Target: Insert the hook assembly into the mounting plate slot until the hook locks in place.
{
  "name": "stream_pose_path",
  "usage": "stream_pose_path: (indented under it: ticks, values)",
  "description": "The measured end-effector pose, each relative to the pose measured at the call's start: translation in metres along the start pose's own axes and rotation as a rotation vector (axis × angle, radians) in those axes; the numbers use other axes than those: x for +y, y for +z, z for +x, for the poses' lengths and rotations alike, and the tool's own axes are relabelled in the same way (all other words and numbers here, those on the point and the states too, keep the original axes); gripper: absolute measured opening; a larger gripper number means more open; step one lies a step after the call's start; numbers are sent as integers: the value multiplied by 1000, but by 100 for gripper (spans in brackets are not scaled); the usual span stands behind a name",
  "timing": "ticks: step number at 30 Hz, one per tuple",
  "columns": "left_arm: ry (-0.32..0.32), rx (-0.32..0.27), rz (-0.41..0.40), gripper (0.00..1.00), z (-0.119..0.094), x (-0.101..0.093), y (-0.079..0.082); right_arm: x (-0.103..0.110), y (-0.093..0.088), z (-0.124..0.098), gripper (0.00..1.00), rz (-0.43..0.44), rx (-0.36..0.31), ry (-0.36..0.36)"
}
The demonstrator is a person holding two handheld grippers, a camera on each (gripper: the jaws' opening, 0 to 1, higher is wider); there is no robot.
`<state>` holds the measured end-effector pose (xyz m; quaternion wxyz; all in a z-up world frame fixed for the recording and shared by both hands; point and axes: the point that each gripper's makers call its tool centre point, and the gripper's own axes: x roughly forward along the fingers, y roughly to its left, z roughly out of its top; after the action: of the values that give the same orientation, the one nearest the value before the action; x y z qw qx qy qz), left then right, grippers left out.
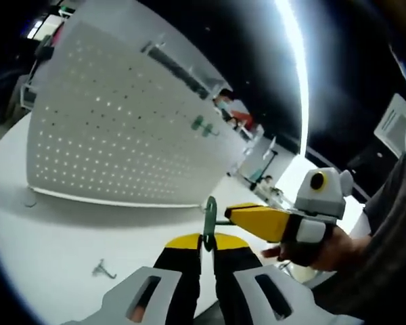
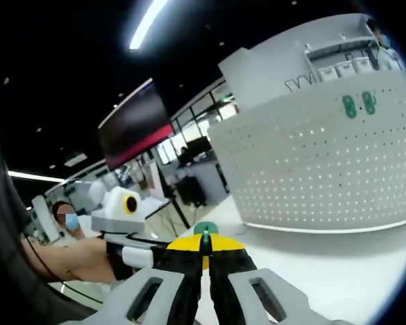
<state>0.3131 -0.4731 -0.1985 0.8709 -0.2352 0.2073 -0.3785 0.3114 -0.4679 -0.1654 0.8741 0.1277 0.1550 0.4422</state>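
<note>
Hook assembly (image 1: 210, 215), a green piece with a rounded loop, stands pinched between the yellow tips of the left gripper (image 1: 208, 245), whose jaws are closed tight on its lower end; in the left gripper view the right gripper (image 1: 238, 215) comes in from 3 o'clock, its jaws closed with their tip meeting the hook's short stem, though whether it truly grips or only touches cannot be told. In the right gripper view a green part (image 2: 204, 231) sits at the right gripper's closed tips, most of it hidden behind the yellow pads. Beyond, toward 11 o'clock in the left view, the white perforated mounting plate (image 1: 122, 128) stands upright on the worktop (image 1: 61, 237), well apart from the hook, with two green pieces (image 1: 204, 126) already fixed on its face. A small metal hook (image 1: 103, 269) lies loose on the worktop at 8 o'clock. Risks, as a judgement: a hand-over between two tight grips could twist the hook, so it meets the slot askew and never locks; a thin pinch may slip and drop it. Which slot is meant is too small to make out, and the hook's locking end is hidden.
</note>
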Motion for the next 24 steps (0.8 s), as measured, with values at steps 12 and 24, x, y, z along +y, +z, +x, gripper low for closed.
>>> stream_pose_path:
  ticks: [12,24]
  values:
    - [15,-9,8,2,1,0,2,4,5,2,2,4,-14,13]
    - [46,-15,71,1,-1,2,10,7,11,0,6,43,-9,14]
